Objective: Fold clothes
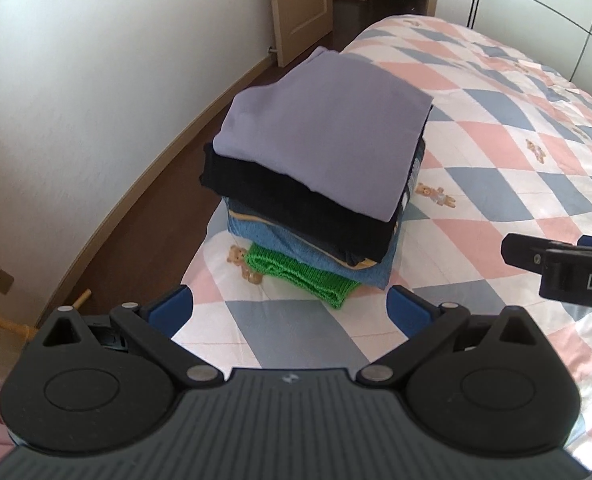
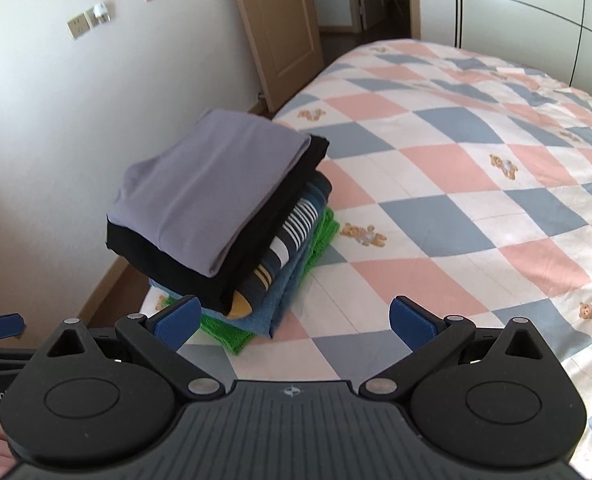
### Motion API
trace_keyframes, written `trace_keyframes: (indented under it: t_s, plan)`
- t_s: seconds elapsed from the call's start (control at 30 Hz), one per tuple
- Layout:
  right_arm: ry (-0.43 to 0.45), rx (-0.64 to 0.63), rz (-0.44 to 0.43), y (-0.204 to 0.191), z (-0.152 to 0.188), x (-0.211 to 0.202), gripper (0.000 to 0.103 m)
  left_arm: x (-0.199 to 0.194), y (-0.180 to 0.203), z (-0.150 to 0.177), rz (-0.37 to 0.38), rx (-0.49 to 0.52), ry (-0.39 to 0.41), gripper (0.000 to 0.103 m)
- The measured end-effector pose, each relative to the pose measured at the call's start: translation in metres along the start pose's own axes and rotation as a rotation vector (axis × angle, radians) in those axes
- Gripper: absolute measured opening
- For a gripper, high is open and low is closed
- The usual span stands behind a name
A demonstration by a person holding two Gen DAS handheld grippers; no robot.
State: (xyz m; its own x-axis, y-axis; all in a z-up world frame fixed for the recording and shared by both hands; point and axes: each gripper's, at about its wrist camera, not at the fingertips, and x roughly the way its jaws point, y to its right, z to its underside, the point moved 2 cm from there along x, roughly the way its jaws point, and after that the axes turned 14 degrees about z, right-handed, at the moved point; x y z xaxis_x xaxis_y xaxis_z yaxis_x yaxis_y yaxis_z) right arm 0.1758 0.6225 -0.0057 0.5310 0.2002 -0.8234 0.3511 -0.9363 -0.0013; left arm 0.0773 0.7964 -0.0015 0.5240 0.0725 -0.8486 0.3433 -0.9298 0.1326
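A stack of folded clothes (image 1: 315, 184) sits near the bed's left edge, with a lilac garment (image 1: 327, 128) on top, then black, striped navy, blue and green knit (image 1: 303, 276) layers. It also shows in the right wrist view (image 2: 224, 216). My left gripper (image 1: 290, 308) is open and empty, just in front of the stack. My right gripper (image 2: 294, 318) is open and empty, to the right of the stack; its body (image 1: 563, 268) shows at the left view's right edge.
The bed wears a pink, blue and white checked quilt (image 2: 475, 168) with teddy bears. A white wall (image 1: 76, 100) and wood floor (image 1: 144, 208) run along the left. A wooden door (image 2: 280, 28) stands open behind. White wardrobes (image 2: 535, 12) are at the far right.
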Motion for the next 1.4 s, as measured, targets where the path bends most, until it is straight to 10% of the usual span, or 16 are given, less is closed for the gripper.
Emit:
trace_keyframes:
  t_s: [1.4]
  plan:
    - [-0.031, -0.043, 0.017, 0.005, -0.017, 0.028, 0.103, 0.033, 0.009, -0.021, 0.025, 0.028, -0.031, 0.102]
